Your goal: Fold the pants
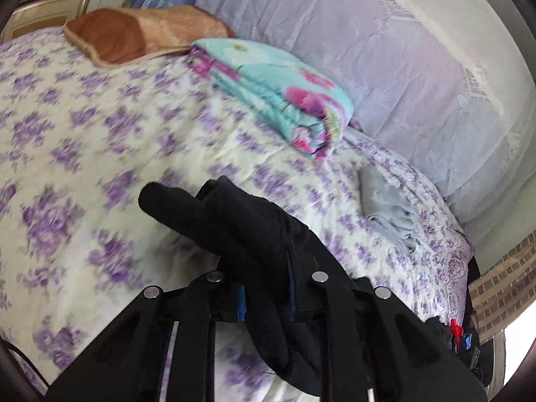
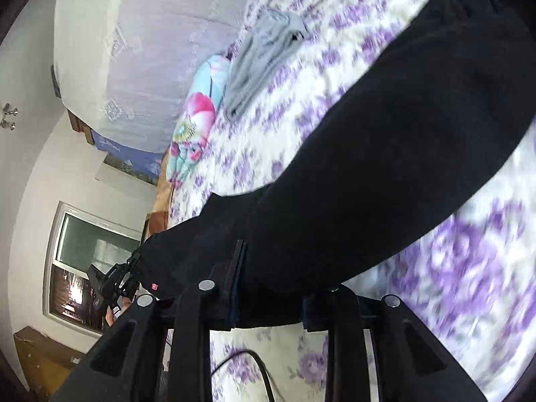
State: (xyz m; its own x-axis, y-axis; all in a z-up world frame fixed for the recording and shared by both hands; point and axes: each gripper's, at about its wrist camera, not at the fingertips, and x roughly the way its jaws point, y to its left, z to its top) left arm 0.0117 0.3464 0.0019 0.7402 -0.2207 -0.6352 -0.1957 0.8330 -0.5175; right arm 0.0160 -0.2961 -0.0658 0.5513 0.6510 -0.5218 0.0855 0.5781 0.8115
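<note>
Black pants (image 1: 248, 231) bunch up between the fingers of my left gripper (image 1: 266, 301), which is shut on them above the purple-flowered bedsheet (image 1: 100, 134). A fold of the fabric sticks out ahead and the rest hangs down past the jaws. In the right wrist view the black pants (image 2: 385, 167) stretch in a wide band from upper right to lower left. My right gripper (image 2: 272, 289) is shut on their near edge, and the cloth fills the gap and hides the right fingertip. At far left, the left gripper (image 2: 115, 281) holds the pants' other end, with a hand behind it.
A folded turquoise floral blanket (image 1: 278, 90), a brown pillow (image 1: 134, 33) and a small grey folded cloth (image 1: 388, 207) lie on the bed. Lavender bedding (image 1: 402, 67) lines the far side. A brick floor (image 1: 502, 278) shows past the bed's edge. A black cable (image 2: 261, 368) lies below my right gripper.
</note>
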